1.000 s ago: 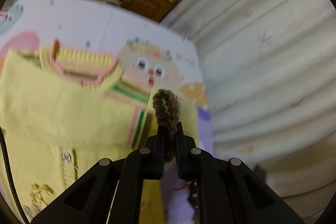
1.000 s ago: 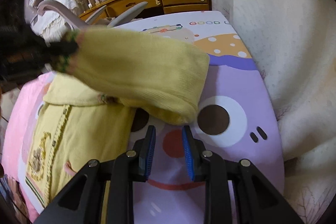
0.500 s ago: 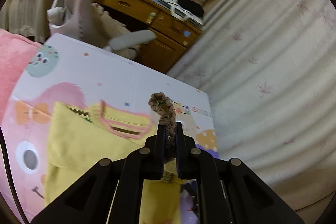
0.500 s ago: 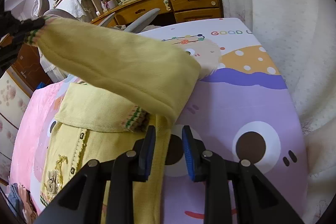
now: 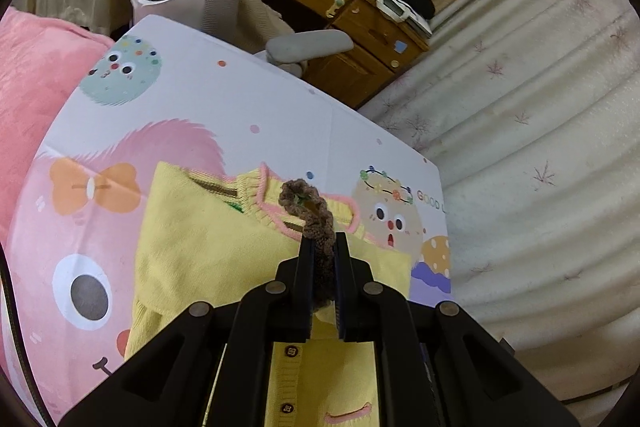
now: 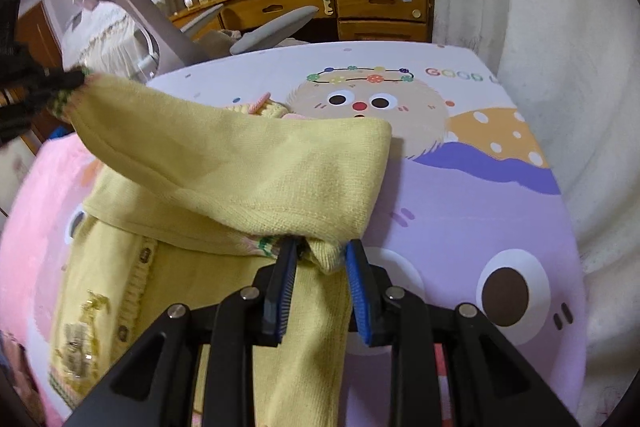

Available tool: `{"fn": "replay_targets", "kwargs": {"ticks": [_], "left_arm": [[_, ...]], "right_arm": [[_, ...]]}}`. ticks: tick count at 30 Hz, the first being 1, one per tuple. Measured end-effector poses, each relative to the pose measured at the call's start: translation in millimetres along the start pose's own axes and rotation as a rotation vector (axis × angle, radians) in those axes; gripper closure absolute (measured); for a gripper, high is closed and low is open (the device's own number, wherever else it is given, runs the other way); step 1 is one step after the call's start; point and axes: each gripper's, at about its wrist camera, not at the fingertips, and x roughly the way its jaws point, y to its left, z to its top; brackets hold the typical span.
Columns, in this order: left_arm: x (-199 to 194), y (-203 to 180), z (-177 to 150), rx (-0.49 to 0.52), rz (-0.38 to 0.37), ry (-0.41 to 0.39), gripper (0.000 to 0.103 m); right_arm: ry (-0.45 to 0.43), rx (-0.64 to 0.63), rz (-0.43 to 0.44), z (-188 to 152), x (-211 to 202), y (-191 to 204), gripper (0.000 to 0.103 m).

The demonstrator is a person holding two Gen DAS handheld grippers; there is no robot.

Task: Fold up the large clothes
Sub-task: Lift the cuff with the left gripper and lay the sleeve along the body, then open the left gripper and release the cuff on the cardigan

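Left tool (image 5: pixel 323 241) pinches the brown ribbed cuff (image 5: pixel 310 211) of the yellow knit cardigan (image 5: pixel 208 259), holding that sleeve (image 6: pixel 240 163) raised over the body, which lies flat on the cartoon-print play mat (image 6: pixel 460 211). Right tool (image 6: pixel 321 251) is spread, straddling a bunched fold of knit at the sleeve's shoulder end, not clamped. Suggest: clamp right there as the pivot, then lay the cuff straight across the chest with light tension so the fold line doesn't skew.
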Motion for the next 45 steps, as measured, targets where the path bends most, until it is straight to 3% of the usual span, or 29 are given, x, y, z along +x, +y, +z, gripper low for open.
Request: {"fn": "replay_targets", "kwargs": {"ticks": [6, 11, 15, 23, 32, 38, 41, 44, 45], "left_arm": [[-3.5, -9.6, 9.0, 0.031, -0.016, -0.008, 0.097], [0.6, 5.0, 7.1, 0.036, 0.036, 0.013, 0.097], [18.5, 32.6, -5.6, 0.024, 0.117, 0.060, 0.097], [44.9, 76.1, -32.5, -0.027, 0.175, 0.115, 0.097], [35.3, 70.2, -28.0, 0.010, 0.177, 0.057, 0.097], [51.5, 83.9, -31.9, -0.006, 0.212, 0.107, 0.095], [53.4, 85.9, -33.2, -0.013, 0.203, 0.118, 0.089], [49.9, 83.7, -32.4, -0.010, 0.187, 0.149, 0.073], [44.3, 80.5, -31.6, 0.003, 0.196, 0.141, 0.063]], "right_arm": [[-0.033, 0.071, -0.065, 7.1, -2.7, -8.2, 0.077], [0.001, 0.078, -0.062, 4.8, 3.9, -14.4, 0.077], [0.001, 0.018, -0.064, 0.0, 3.4, -5.7, 0.090], [-0.006, -0.024, -0.095, -1.8, 4.7, 1.3, 0.091], [-0.010, -0.054, -0.114, 0.0, 1.5, 11.0, 0.090], [0.013, -0.060, -0.121, 0.5, 1.9, 13.8, 0.088], [0.026, -0.047, -0.100, -0.6, -2.8, 10.0, 0.088], [0.024, -0.042, -0.079, -1.0, -14.1, 7.4, 0.088], [0.021, -0.038, -0.075, -0.4, -18.3, 6.6, 0.088]]}}
